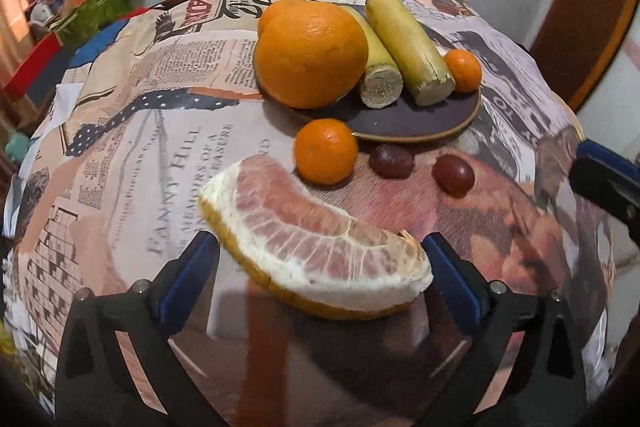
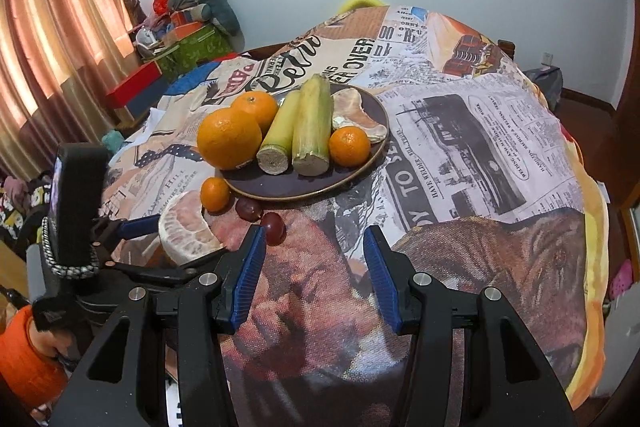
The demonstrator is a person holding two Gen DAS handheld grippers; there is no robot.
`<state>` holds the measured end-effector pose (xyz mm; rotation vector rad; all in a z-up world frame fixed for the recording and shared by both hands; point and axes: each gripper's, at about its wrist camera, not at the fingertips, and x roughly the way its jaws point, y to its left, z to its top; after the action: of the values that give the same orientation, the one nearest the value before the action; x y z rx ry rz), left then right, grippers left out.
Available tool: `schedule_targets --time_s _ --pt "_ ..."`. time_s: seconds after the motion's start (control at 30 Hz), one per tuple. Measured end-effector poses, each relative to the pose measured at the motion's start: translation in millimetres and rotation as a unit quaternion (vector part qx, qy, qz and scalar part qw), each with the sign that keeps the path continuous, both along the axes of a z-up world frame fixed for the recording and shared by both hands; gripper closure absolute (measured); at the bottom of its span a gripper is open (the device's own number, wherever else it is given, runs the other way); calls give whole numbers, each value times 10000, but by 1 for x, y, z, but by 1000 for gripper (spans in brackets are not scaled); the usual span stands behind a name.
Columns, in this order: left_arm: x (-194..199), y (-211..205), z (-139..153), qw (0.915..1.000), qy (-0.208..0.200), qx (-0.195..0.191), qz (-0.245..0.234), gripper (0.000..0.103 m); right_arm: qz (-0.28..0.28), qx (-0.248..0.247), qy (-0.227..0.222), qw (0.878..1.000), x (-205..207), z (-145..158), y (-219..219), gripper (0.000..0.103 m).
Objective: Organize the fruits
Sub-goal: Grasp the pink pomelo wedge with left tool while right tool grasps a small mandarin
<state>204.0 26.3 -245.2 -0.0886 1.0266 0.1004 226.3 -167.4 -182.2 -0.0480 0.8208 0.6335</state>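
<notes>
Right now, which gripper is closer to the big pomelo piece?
Left. The left gripper has the pomelo wedge between its jaws; the right gripper hangs open, off to the side.

Black-framed tongs (image 2: 314, 267); ribbed blue pads (image 2: 250, 275); silver screws; orange sleeve (image 2: 24, 351)

A peeled pomelo wedge (image 1: 316, 247), pink flesh up and rind down, lies between the left hand-held gripper (image 1: 320, 259) fingers. Just beyond sit a small mandarin (image 1: 326, 151) and two dark grapes (image 1: 453, 174); farther ahead, a dark plate (image 1: 420, 119) carries oranges (image 1: 310, 53), two sugarcane pieces (image 1: 408, 47) and another mandarin.

Left tongs (image 1: 320, 251) spread, right tongs (image 2: 314, 239) agape
</notes>
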Motion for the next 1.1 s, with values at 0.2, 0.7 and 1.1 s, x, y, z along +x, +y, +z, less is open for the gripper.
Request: schedule_targets --time_s 0.2,0.7,1.1 --pt "-23 33 5 9999 44 95 -72 0 36 -18 37 10000 0 -2 6 56" --pt "-26 69 22 9992 -77 -393 -49 29 339 -140 58 9993 -5 -5 38 56" --pt "2 62 5 9992 -37 32 -399 35 623 -145 52 9979 -2 -10 67 56"
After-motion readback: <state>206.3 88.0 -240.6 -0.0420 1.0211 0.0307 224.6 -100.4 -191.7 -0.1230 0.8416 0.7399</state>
